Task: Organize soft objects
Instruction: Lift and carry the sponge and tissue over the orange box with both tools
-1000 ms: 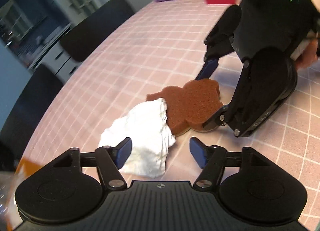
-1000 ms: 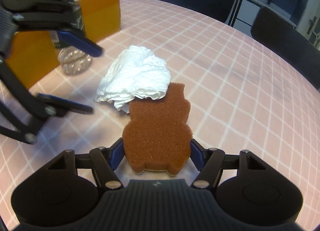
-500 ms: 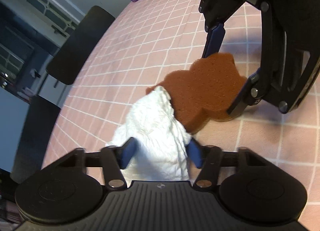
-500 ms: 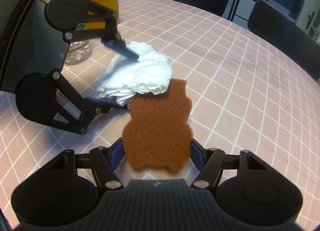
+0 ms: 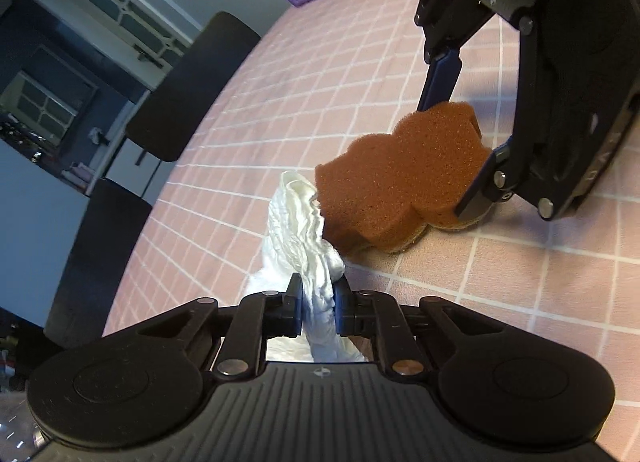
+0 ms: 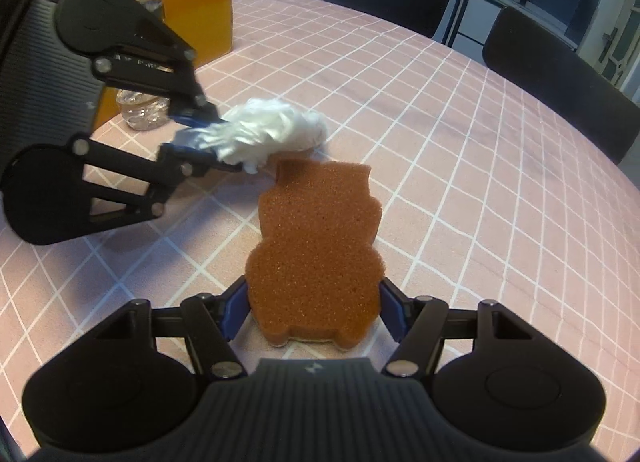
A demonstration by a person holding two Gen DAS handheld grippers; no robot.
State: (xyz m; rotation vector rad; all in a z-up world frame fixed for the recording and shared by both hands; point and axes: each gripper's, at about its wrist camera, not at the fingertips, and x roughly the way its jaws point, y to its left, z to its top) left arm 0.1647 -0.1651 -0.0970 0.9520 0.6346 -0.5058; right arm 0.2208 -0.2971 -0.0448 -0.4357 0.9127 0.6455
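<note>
Your left gripper [image 5: 317, 300] has just closed, pinching the white cloth [image 5: 298, 222]. Your right gripper [image 6: 314, 308] clamps the brown sponge [image 6: 316, 246]. No legible writing.

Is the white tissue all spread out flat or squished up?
Squished up. The left gripper has just been closing and now pinches the tissue into a narrow, wrinkled bunch between its pads.

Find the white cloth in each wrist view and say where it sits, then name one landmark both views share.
Left wrist view: the white cloth runs from bottom centre, pinched in the left gripper, up to the brown sponge.
Right wrist view: the cloth lies upper left of centre, clamped by the left gripper.
Shared landmark: the sponge, between the right gripper's fingers.
</note>
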